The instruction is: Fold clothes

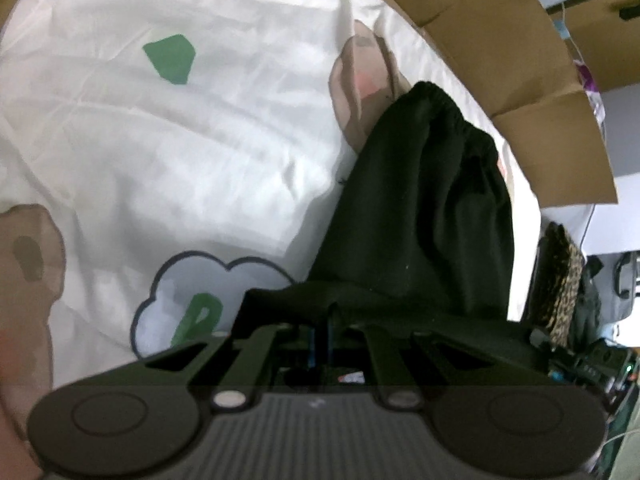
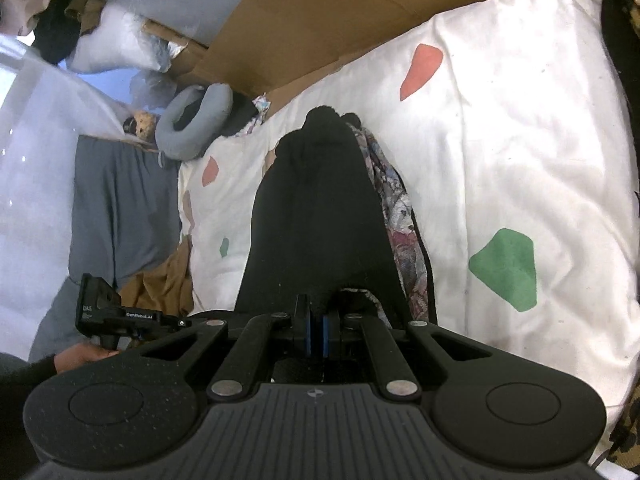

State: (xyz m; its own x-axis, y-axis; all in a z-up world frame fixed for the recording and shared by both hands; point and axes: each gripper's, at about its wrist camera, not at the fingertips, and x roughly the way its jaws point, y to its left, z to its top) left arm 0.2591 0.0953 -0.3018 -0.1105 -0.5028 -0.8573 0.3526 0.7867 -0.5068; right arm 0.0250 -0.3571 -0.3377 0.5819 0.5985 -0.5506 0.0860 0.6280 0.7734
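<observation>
Black garment (image 2: 320,216), soft and matte with a gathered elastic edge, is hanging over the white printed duvet (image 2: 500,168). Both the left gripper (image 1: 322,338) and the right gripper (image 2: 316,334) are pinching its cloth. Flattened brown cardboard (image 1: 532,68) is bordering the bed.

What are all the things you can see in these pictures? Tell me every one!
black garment: one, black, on the bed, pinched by both grippers
patterned cloth: one, grey and pink, beside the black garment
bed cover: one, white with green and pink shapes, under everything
cardboard: brown, along the bed's far edge
neck pillow: one, grey, off the bed's corner
grey bedding: one, beside the bed
leopard-print cloth: one, at the bed's edge
left gripper: black, shut on the garment
right gripper: black, shut on the garment
hand: one, holding the left gripper
</observation>
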